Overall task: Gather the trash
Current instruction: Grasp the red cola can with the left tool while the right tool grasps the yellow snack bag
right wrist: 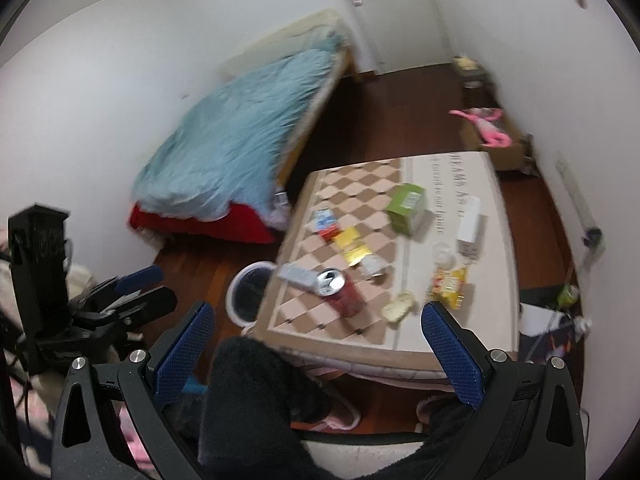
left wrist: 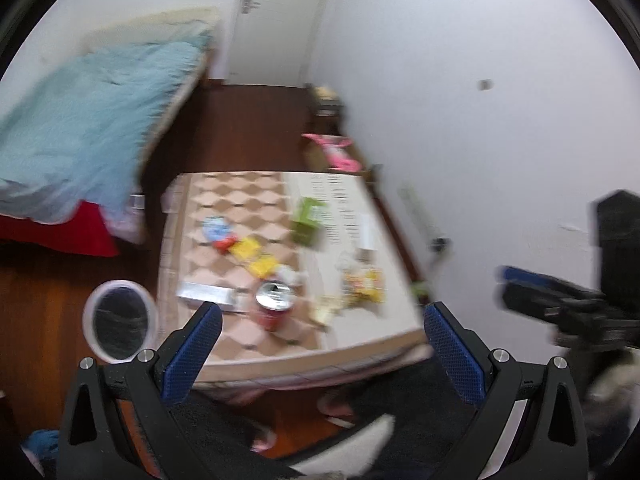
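Blue-padded fingers frame both wrist views; both frames blurred. Left gripper (left wrist: 322, 318): jaws spread wide, nothing between the pads, held above the near edge of the low table (left wrist: 360, 344). Right gripper (right wrist: 318, 318): likewise wide open and empty, also over the near table edge. Left to right in the right wrist view: the left gripper's body shows at far left beside a dark stand (right wrist: 36, 264); a bed with a light blue cover (right wrist: 240, 136) runs along the wall; a white-rimmed waste bin (right wrist: 250, 294) with a dark liner stands on the wood floor, just beside the table's left edge. On the table, checkered section first: a flat silver-grey packet (right wrist: 298, 276), touching or nearly touching a red drink can (right wrist: 340, 290) tilted with its opened top toward the camera; behind them a small blue-and-red carton (right wrist: 325, 222) and yellow wrappers (right wrist: 352, 246). Further right: a green box (right wrist: 406, 208) upright, a pale crumpled scrap (right wrist: 397, 306) near the front edge, a yellow snack bag (right wrist: 450, 284), a clear cup or lid (right wrist: 444, 254) (cannot tell which), and a white box (right wrist: 469, 220). At far right, on the floor by the wall, a green bottle (right wrist: 568, 296). A dark fuzzy trouser leg (right wrist: 248, 400) and a pink slipper (right wrist: 340, 416) sit below the grippers. All trash lies on the table, none in either gripper.
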